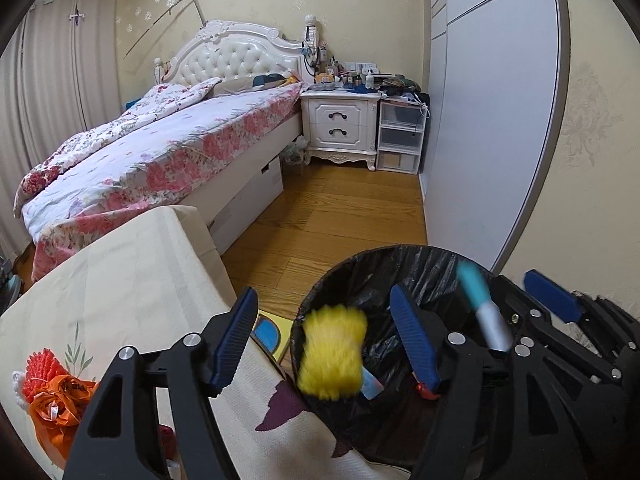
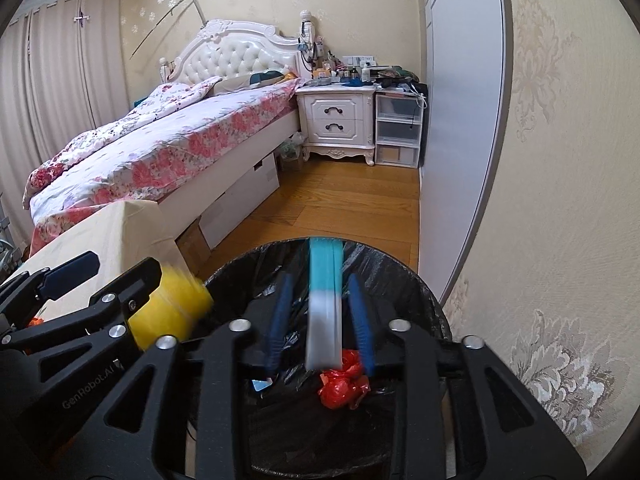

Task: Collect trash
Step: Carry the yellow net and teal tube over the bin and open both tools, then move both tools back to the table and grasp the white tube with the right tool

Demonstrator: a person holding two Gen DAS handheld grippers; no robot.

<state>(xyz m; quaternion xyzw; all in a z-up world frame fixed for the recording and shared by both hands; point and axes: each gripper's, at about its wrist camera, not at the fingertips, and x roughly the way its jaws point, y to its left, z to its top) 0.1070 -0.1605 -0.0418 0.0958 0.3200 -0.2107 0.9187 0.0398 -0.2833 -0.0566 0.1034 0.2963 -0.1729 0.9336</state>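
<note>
Two pieces of trash are seen blurred above the bin (image 2: 424, 300), which is lined with a black bag. The yellow sponge (image 1: 332, 350) lies between the spread jaws of the left gripper (image 1: 326, 338), with a clear gap to each pad, so it is judged released and dropping toward the bin's opening. The teal and white tube (image 2: 325, 304) hangs between the parted jaws of the right gripper (image 2: 322, 322); no pad is seen pressing on it, and it is likewise judged let go.

The sponge is judged light, soft and easily squashed; it would be taken across its broad faces with a gentle squeeze. The tube is judged light, stiffer and rather smooth, best taken across its middle so that it cannot pivot or slip.

On the cloth-covered table (image 1: 132, 280) an orange bag (image 1: 56, 408) is left beside something red and ribbed; both are judged light and crumpled, to be pinched at a bunched fold.

Much is hard to make out. Motion blur hides the true outline of both falling things. The bin's bottom is dark; a red crumpled wrapper (image 2: 344, 384) and a small blue scrap are seen there. The yellow and blue flat thing between table and bin is mostly covered.
</note>
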